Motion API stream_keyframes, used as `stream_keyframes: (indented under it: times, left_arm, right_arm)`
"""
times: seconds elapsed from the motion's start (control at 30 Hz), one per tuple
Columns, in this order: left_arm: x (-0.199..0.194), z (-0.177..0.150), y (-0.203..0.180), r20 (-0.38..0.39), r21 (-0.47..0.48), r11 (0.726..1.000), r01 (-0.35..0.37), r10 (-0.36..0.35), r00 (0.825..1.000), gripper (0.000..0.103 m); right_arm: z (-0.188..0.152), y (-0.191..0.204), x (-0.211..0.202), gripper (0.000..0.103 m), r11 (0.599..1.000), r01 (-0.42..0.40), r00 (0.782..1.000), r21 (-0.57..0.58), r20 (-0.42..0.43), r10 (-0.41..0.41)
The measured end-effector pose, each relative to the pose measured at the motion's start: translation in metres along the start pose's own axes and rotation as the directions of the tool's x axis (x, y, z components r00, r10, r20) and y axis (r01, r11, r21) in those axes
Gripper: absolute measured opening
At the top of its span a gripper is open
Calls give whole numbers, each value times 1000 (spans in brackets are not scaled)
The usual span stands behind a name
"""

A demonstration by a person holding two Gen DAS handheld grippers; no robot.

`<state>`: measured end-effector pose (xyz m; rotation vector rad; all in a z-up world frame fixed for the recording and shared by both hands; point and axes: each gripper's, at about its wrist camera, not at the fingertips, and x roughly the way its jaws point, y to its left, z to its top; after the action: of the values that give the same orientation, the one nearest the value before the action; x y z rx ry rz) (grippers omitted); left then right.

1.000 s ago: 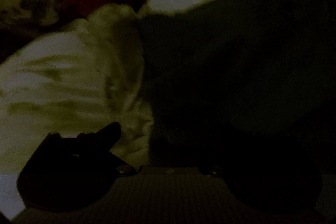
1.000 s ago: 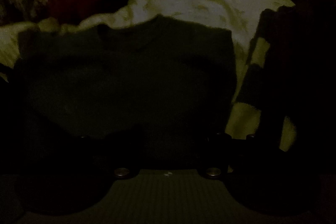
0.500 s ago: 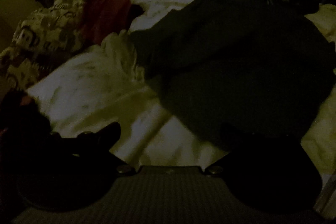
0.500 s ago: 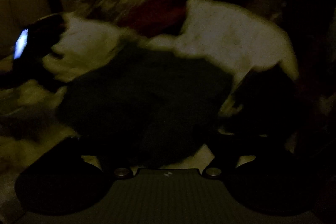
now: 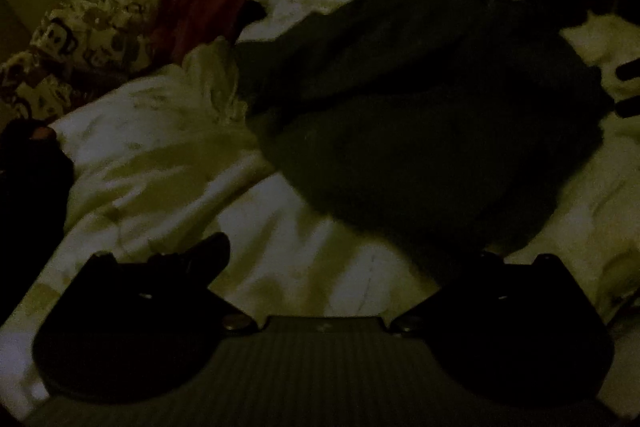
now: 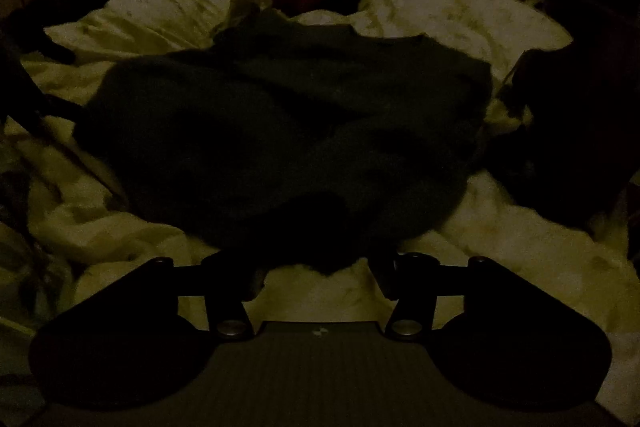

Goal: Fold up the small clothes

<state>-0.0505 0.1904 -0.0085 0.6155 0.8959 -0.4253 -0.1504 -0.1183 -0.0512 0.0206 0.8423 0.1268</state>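
The scene is very dark. A dark sweater (image 5: 420, 119) lies in a loose heap on a white bed sheet (image 5: 168, 163); it also shows in the right wrist view (image 6: 288, 131). My left gripper (image 5: 340, 267) is open and empty, held back above the sheet near the sweater's near edge. My right gripper (image 6: 320, 275) is open and empty, just short of the sweater's near edge. The right gripper's tips show at the far right of the left wrist view (image 5: 628, 87).
A patterned pillow (image 5: 92, 31) and a red cloth (image 5: 196, 3) lie at the head of the bed. Another dark garment (image 6: 572, 131) lies to the right of the sweater. A dark object (image 5: 28, 187) is at the left edge.
Both grippers have pulled back from the sweater, which lay spread flat one second ago and now lies bunched in a heap. The views widened to show more of the bed.
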Motion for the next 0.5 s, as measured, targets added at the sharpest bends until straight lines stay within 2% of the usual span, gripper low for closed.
stream_keyframes:
  times: [0.1,0.17,0.2,0.23,0.3,0.5]
  left_arm:
    - [-5,0,-11,26,22,999,-45,45,999,103]
    - [-1,-1,-20,27,35,996,-85,84,996,103]
    - [3,0,-23,23,36,994,-103,103,994,103]
    - [7,0,-25,14,35,993,-116,116,993,103]
    - [16,-1,-29,-4,28,988,-149,149,989,103]
    - [24,-6,-32,-8,17,981,-194,194,981,103]
  right_arm:
    - [-5,0,-10,88,999,41,998,4,40,-41]
    - [-5,-4,-9,88,998,3,998,62,63,-7]
    - [-6,-4,-6,88,997,-9,998,78,59,5]
    - [-7,-2,-1,83,997,-8,999,77,52,4]
    - [-8,7,8,79,998,51,997,24,52,-52]
    - [-4,11,22,77,997,57,997,54,51,-60]
